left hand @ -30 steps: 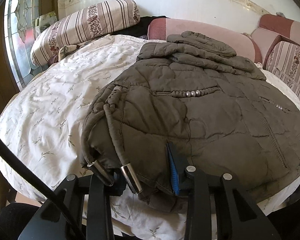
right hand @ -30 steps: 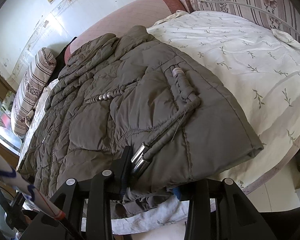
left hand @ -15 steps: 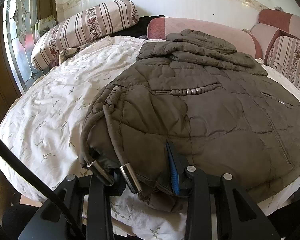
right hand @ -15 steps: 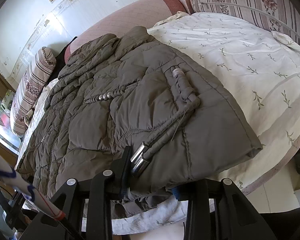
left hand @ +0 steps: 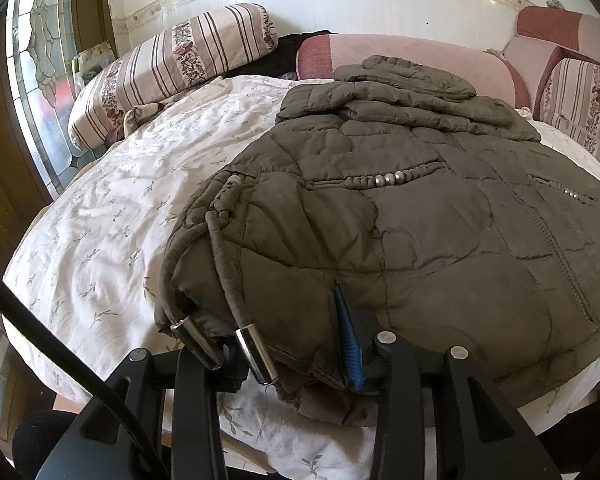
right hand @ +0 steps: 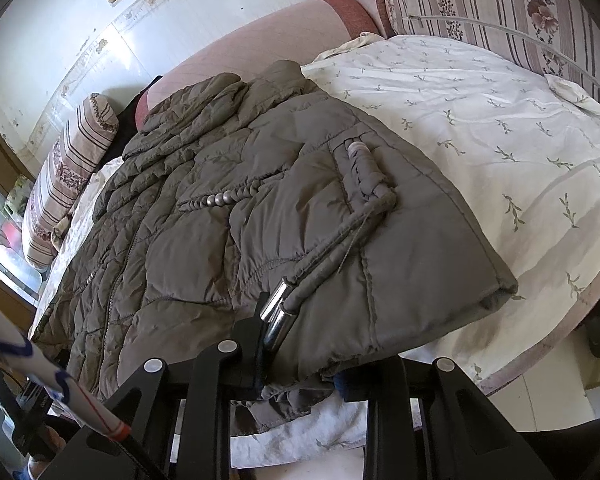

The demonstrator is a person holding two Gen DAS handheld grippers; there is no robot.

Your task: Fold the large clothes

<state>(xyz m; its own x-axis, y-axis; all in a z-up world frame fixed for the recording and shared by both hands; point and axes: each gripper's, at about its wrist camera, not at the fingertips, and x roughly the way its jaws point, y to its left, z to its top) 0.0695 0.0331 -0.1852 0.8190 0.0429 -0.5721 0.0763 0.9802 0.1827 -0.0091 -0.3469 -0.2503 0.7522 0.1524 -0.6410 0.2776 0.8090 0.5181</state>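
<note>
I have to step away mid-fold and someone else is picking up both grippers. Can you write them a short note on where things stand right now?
Left gripper: at the near hem of the olive quilted jacket, hem fabric between its fingers, jaws opening slightly.
Right gripper: at the same hem further along, fabric between its fingers, jaws closing.
Jacket: lies spread on the floral bedsheet, sleeves bunched at the far end near the pink bolster; drawcords with metal tips hang over the near edge.
Done: jacket laid out, hem reached by both grippers.
Left: secure both grips, probably carry the hem toward the far end, then finish folding.

A home bedroom: sheeted bed (left hand: 112, 216), striped pillows (left hand: 172, 68).
</note>
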